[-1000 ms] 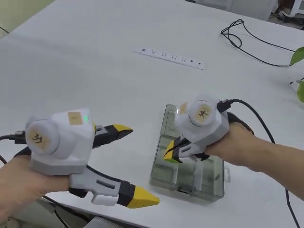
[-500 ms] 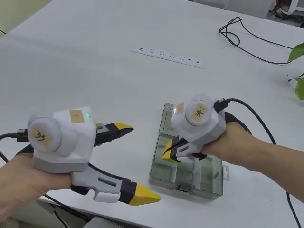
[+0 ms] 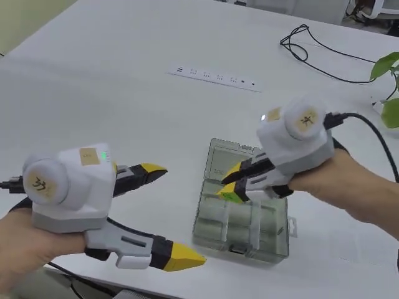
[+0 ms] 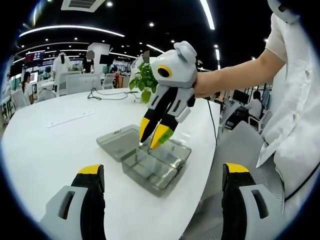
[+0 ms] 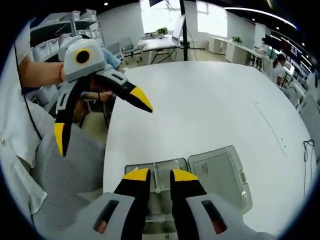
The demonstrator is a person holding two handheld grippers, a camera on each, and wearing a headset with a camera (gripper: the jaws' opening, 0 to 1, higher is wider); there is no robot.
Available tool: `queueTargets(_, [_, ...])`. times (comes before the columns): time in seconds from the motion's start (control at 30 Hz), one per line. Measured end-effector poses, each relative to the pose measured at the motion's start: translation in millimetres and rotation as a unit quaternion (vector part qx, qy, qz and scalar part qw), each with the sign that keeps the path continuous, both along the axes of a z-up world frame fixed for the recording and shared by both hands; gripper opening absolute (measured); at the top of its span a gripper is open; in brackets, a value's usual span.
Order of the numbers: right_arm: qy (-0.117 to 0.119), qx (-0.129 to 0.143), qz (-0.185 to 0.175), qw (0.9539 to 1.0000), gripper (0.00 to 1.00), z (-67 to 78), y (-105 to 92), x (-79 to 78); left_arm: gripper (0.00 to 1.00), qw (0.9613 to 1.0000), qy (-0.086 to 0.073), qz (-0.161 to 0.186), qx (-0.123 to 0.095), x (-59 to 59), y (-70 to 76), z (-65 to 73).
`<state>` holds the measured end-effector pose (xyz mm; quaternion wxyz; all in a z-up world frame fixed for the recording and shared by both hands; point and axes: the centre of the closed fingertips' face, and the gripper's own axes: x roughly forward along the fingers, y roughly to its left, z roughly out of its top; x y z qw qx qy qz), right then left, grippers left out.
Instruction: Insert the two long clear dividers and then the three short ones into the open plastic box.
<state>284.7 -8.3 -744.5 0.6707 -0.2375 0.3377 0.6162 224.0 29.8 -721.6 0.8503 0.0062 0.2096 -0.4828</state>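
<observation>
The clear plastic box lies open near the table's front edge, its lid folded back flat. Clear dividers stand inside it and split it into several cells. My right gripper hovers just above the box's far half, jaws almost together, and I see nothing between them. Its own view looks down past its tips at the box and lid. My left gripper is held wide open and empty, left of the box. Its own view shows the box below the right gripper.
A white power strip lies across the middle of the table. A black cable loops at the back right beside a green plant. The table's front edge runs just under the box. The left gripper hangs over that edge.
My right gripper has lifted off the box and moved up and to the right. The left gripper stays open in much the same place. The head camera has shifted a little.
</observation>
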Motion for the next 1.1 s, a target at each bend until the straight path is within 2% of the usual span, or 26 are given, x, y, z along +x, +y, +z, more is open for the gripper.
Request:
queueTargets(0.17, [-0.006,0.008,-0.012,0.9999,0.22,16.3,-27.1,2.6,1.00,1.0000,-0.002,0.001,0.000,2.0,-0.8,2.3])
queueTargets(0.43, [-0.013,-0.010,-0.035,0.9993,0.30,16.9,-82.0,0.5,1.00,1.0000,-0.001,-0.001,0.000,3.8,-2.9,3.2])
queueTargets(0.7, [-0.008,-0.056,-0.046,0.9973,0.44,-8.4,-146.5,-7.5,1.00,1.0000,0.003,-0.004,0.001,3.4,-5.6,2.1])
queueTargets(0.87, [-0.007,-0.096,-0.036,0.9947,0.50,-24.5,-176.4,-13.7,1.00,1.0000,0.006,-0.006,0.002,3.1,-5.8,0.5])
queueTargets(1.1, [-0.005,-0.146,-0.022,0.9890,0.52,-50.7,-209.7,-15.0,1.00,0.9999,0.009,-0.005,0.002,3.7,-5.4,-0.7])
